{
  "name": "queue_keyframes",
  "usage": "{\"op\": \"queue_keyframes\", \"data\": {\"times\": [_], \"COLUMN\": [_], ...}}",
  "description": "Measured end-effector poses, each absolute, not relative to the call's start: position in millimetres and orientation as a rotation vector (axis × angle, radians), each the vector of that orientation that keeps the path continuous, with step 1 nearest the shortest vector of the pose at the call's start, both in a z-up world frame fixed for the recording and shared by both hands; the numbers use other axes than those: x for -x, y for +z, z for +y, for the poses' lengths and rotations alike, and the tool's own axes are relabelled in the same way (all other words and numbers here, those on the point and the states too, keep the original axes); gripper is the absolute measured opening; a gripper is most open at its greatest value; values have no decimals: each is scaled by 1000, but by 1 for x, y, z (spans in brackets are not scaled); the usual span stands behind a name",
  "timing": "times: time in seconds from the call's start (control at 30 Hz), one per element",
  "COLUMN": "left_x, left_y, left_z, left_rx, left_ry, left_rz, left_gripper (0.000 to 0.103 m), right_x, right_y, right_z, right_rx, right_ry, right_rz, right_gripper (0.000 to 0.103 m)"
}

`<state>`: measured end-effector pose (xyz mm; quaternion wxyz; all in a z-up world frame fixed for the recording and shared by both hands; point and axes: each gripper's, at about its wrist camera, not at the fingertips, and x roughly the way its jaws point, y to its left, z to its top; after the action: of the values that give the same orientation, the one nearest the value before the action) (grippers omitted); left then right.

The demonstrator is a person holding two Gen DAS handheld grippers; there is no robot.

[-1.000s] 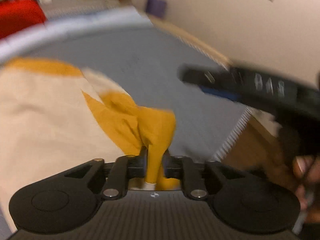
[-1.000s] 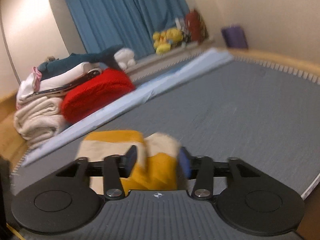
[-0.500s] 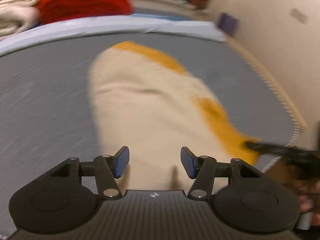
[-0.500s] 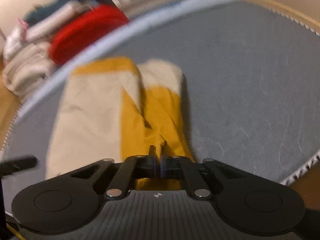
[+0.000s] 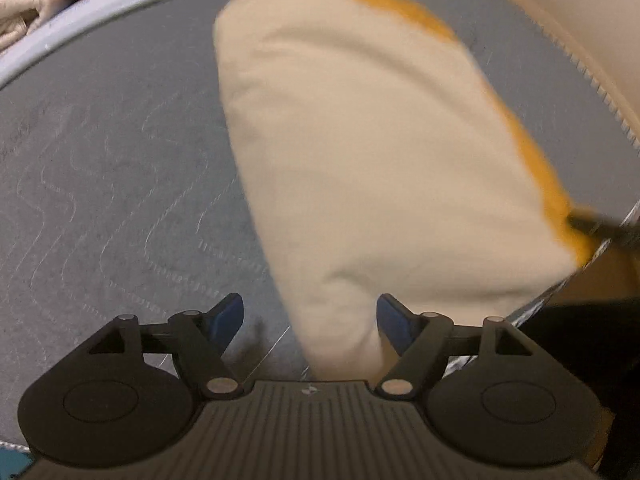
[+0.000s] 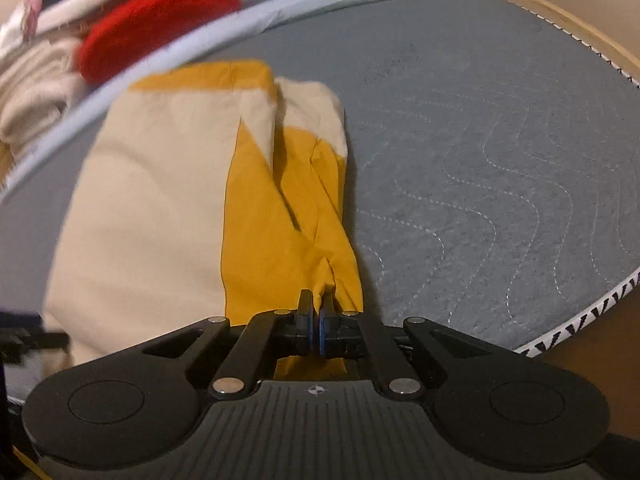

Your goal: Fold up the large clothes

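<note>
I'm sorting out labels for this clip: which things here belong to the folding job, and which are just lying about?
Job: cream and yellow garment; right gripper, shut on it; left gripper, open; grey quilted mat.
Lying about: red knit; folded cream laundry.

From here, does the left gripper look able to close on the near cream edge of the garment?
Probably yes: the left gripper stands open with the garment's near cream edge already between its fingers, and nothing blocks it.

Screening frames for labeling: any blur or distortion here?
Left wrist view: cream garment motion-smeared, edges soft; left claw sharp. Right wrist view: crisper, folds in the yellow panel readable at the right claw; red pile smeared. Both: fisheye bends the grey mat edge; warm dim light, no glare.
</note>
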<state>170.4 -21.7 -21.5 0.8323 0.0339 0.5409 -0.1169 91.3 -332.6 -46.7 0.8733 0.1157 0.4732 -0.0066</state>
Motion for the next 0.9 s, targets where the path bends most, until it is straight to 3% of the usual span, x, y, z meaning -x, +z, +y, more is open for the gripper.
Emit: {"op": "queue_keyframes", "data": {"times": [0.07,0.1,0.17,0.27,0.37,0.53,0.73,0.83,0.9], "left_x": [-171,-175,-178,-181,-176,-175,-227,-248,-256], "left_y": [-16,-28,-59,-58,-40,10,45,25,-19], "left_z": [-20,-24,-33,-43,-46,-33,-42,-57,-62], "left_rx": [-7,-53,-153,-197,-201,-211,-250,-308,-379], "left_ry": [-291,-282,-248,-277,-313,-297,-419,-538,-540], "left_rz": [1112,1170,1281,1272,1234,1004,940,985,1057], "left_gripper": [78,74,77,77,76,75,62,57,57], "right_x": [-93,-98,-104,-104,-104,-100,-94,-93,-92], "right_y": [-50,-52,-60,-66,-68,-64,-56,-56,-55], "right_z": [-332,-328,-324,-316,-313,-308,-310,-308,-307], "right_rx": [-242,-239,-206,-155,-142,-91,-82,-67,-52], "right_ry": [-31,-35,-35,-45,-49,-45,-46,-43,-41], "right_rz": [1005,1015,1058,1103,1106,1102,1093,1091,1088], "right_gripper": [1,1,1,1,1,1,1,1,1]}}
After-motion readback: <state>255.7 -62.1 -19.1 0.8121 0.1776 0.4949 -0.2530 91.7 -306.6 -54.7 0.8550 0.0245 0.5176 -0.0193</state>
